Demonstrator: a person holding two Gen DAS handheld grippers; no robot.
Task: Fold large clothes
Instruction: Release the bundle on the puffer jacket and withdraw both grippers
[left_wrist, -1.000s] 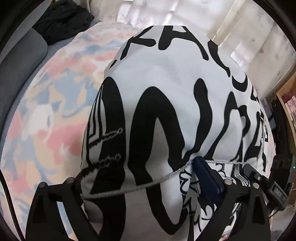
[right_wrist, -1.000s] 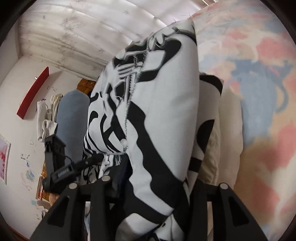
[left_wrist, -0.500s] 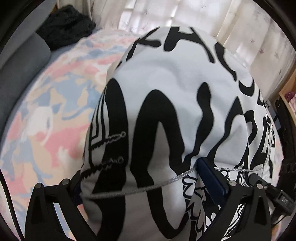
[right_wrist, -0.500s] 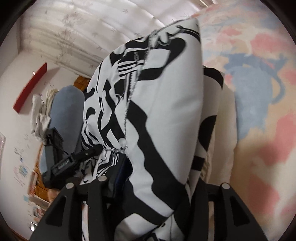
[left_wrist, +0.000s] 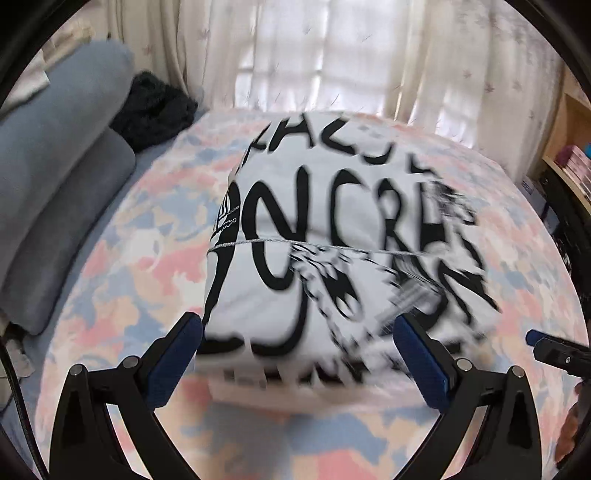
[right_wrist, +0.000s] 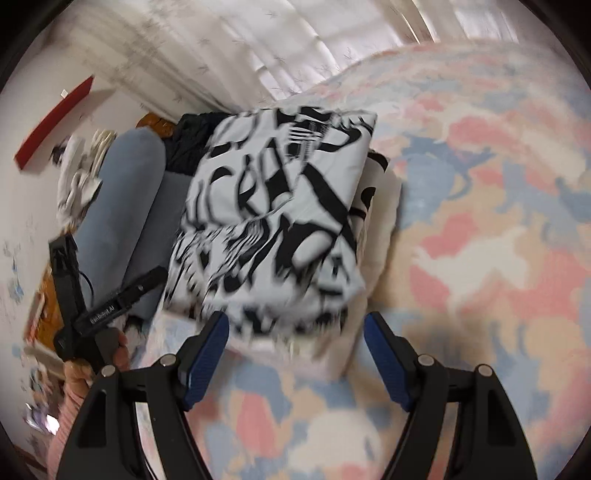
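R gripper (right_wrist: 295, 343) fingers opening, nothing btwn them; folded b&w garment (right_wrist: 273, 221) lies on bed (right_wrist: 498, 221) just ahead

Both the left gripper (left_wrist: 297, 341) and right gripper (right_wrist: 295, 341) have released the folded garment (left_wrist: 343, 243), apparently backing away.

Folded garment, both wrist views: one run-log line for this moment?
garment: folded, lying on bedspread | left gripper: open, off garment | right gripper: jaws opening, nothing between fingers

Soft curtain (left_wrist: 332, 66) daylight, motion-blurred fisheye views
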